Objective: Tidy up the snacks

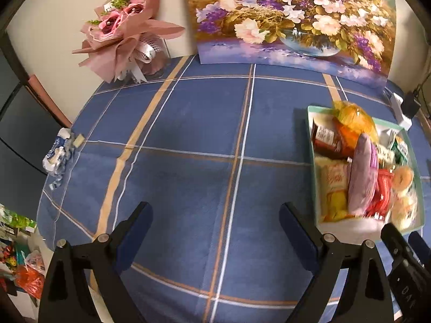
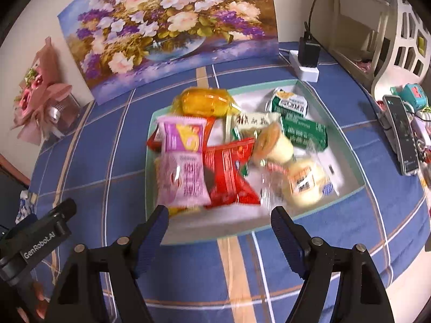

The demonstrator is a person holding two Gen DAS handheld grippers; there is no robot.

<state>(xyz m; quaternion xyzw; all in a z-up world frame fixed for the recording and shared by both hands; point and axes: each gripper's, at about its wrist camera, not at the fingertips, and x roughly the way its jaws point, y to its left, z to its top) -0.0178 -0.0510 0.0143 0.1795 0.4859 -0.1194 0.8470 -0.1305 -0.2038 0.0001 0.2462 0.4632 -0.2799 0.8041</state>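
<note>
Gaping wide, right tongs (image 2: 219, 224) flank tray's near rim (image 2: 215, 238); left tongs (image 1: 215, 220) wide over cloth (image 1: 188, 123).

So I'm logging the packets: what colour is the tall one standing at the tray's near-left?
Pink-purple packet, clearest in the right wrist view.

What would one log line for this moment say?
left gripper: open, empty | right gripper: open, empty, facing tray | pink packet: in tray, on top

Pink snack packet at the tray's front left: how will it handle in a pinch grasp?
The pink snack packet looks like a puffy sealed film pouch, so probably light and crushable. Its glossy wrapper may slip between fingers. It leans on the red packet, so lifting it could shift neighbours in the tray.
</note>
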